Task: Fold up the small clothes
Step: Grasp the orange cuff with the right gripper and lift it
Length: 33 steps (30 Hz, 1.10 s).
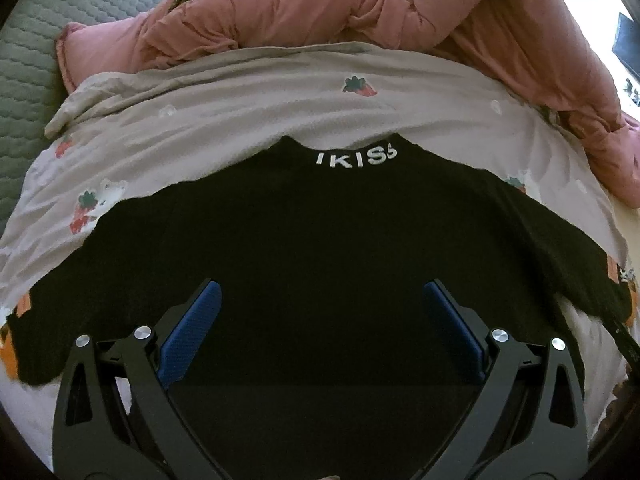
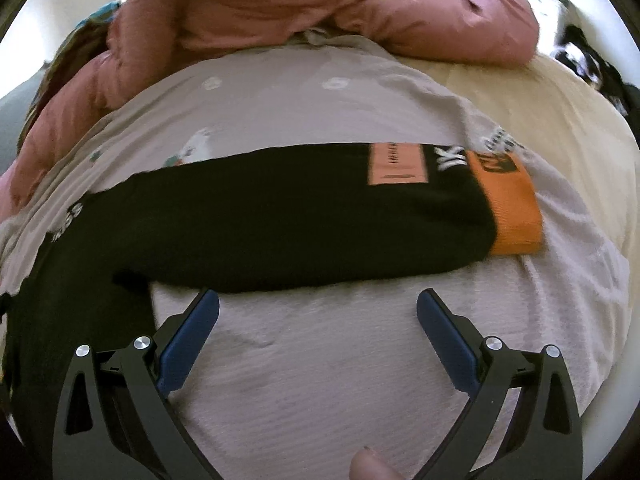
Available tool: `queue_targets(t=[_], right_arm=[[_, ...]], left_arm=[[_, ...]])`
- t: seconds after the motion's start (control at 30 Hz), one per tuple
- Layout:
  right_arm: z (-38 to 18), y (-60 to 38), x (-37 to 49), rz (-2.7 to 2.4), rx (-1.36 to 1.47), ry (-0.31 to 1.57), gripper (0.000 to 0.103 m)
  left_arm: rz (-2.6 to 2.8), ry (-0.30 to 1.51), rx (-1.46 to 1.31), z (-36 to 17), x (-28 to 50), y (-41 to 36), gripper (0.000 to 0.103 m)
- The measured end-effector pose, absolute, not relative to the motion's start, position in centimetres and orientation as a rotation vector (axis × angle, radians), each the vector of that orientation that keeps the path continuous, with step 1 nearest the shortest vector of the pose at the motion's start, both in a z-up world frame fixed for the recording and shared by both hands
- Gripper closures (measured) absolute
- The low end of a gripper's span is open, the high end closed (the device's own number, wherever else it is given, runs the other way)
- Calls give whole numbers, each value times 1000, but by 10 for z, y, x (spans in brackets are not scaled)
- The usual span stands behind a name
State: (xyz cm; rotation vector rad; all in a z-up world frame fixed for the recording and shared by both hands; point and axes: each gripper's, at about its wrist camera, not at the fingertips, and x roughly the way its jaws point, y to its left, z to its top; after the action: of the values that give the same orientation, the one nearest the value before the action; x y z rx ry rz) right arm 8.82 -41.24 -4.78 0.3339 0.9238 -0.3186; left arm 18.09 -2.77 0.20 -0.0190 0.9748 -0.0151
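A small black sweater lies spread flat on the bed, collar with white letters at the far side. My left gripper is open and empty, hovering over the sweater's body. In the right wrist view the sweater's right sleeve stretches out sideways, ending in an orange cuff with a pink patch near it. My right gripper is open and empty, just in front of the sleeve, over bare sheet.
A beige sheet with strawberry prints covers the bed. A bunched pink quilt lies behind the sweater and shows in the right wrist view. A grey quilted mat is at far left. A cream blanket is at right.
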Motion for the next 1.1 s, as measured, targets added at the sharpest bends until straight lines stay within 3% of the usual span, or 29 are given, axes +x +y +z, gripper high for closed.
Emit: queue_targets(t=[0.8, 0.93, 0.97, 1.1], right_arm=[[-53, -492, 111, -425, 597, 758, 6], [-44, -489, 108, -394, 569, 702, 34], [-43, -491, 108, -391, 572, 695, 45], [-47, -504, 113, -411, 580, 701, 71]], left_arm=[[63, 1016, -92, -37, 203, 13, 8], [69, 1012, -96, -37, 201, 18, 8], [67, 1009, -99, -37, 200, 19, 8], [63, 998, -107, -34, 197, 20, 8]])
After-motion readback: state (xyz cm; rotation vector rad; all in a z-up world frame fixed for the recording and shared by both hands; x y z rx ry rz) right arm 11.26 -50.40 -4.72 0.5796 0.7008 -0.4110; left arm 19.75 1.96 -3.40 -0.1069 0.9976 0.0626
